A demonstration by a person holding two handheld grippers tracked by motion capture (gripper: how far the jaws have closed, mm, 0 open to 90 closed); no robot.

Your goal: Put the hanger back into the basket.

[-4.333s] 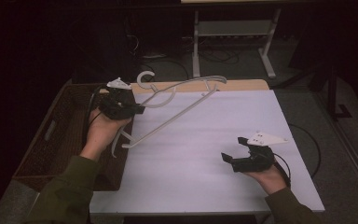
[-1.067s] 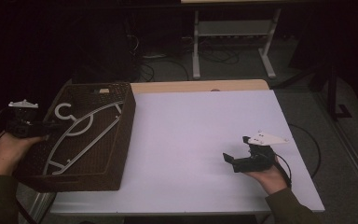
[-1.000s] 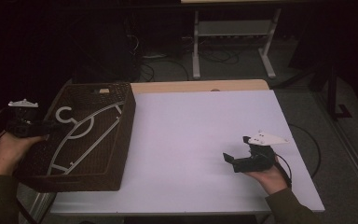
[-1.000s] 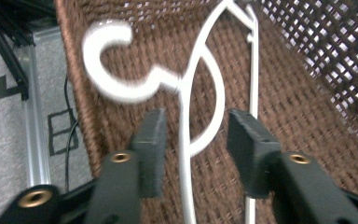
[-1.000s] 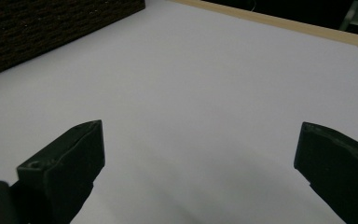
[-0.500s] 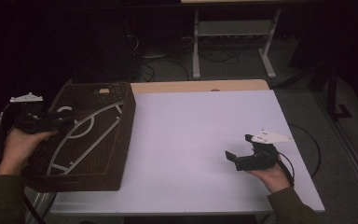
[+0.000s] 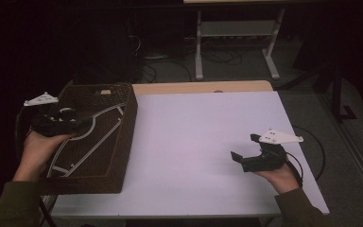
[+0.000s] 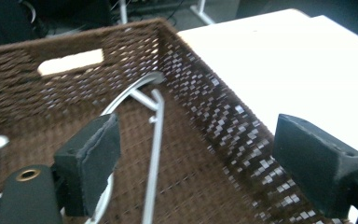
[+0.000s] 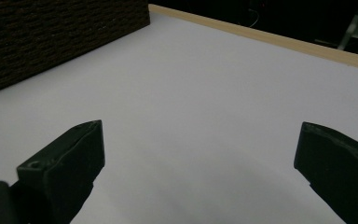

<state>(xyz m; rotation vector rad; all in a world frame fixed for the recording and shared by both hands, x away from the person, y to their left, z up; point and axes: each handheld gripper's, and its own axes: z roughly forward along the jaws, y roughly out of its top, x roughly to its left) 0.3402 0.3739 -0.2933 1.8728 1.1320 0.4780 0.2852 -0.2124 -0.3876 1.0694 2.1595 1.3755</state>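
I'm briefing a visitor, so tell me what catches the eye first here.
The dark brown woven basket at the left edge of the white table, with a white plastic clothes hanger lying inside it. The left gripper hangs over the basket, jaws just opened and off the hanger; the right gripper rests open at the table's right.

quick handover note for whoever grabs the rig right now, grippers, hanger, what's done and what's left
Left hand-held gripper: over the basket, jaws have just been opening, nothing pinched.
Right hand-held gripper: open with nothing between its jaws, low over the white table.
Hanger: lies flat on the basket floor, released.
Done: hanger placed in the basket.
Left: draw the left hand-held gripper out of the basket; probably nothing else.
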